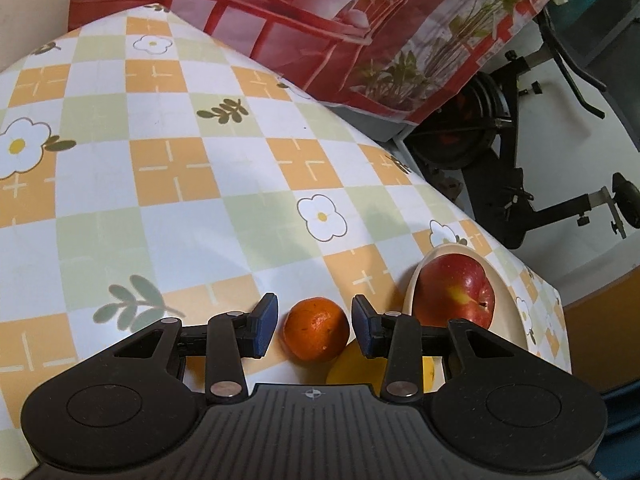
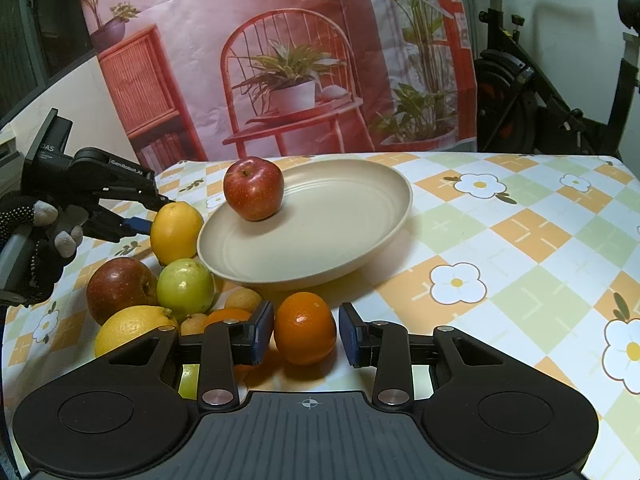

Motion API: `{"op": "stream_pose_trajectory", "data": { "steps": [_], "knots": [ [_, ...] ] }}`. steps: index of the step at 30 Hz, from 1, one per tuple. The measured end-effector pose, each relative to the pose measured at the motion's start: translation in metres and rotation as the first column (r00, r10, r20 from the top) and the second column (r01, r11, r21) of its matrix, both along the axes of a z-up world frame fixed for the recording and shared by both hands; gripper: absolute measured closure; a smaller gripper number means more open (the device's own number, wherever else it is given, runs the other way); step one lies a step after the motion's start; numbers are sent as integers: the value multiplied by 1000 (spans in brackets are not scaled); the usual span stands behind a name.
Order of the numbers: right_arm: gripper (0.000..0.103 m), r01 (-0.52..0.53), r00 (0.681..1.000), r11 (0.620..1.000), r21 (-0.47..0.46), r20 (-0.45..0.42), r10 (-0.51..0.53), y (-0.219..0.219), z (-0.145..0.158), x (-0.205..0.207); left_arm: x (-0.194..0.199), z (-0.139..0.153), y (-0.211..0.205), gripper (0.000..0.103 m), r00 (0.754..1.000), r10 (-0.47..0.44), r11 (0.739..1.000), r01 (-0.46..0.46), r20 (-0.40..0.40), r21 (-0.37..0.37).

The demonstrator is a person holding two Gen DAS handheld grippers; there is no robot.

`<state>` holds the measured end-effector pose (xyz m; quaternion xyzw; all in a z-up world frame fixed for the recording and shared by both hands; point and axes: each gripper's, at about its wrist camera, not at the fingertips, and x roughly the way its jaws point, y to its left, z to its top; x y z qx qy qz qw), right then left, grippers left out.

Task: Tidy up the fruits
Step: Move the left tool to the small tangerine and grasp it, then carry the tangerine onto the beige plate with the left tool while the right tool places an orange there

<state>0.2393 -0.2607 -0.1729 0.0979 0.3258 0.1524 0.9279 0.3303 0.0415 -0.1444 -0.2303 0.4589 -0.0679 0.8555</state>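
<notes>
Oranges sit between both sets of jaws. The right gripper (image 2: 306,334) straddles one orange (image 2: 305,328) at the near edge of the fruit pile, its left pad touching the peel and its right pad showing a thin gap, so a firm hold is likely but unconfirmed. The left gripper (image 1: 314,326) brackets a smaller orange (image 1: 316,329), pads just clear of it. Squeezing at the widest part before lifting should stop any rolling. Beyond, a red apple (image 2: 253,188) already rests in the plate (image 2: 340,248), each orange's probable destination.
</notes>
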Motion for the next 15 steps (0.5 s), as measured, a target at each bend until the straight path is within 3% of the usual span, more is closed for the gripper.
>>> {"op": "stream_pose_trajectory", "data": {
  "steps": [4,15],
  "knots": [
    [72,-2,1000,1000,3,2,2,0,0,0,-4,2,2,69,1000,-1,1000,1,8,13],
    [72,19,999,1000,10,33,-19,1,2,-7,-29,40,11,69,991,-17,999,13,129,34]
  ]
}}
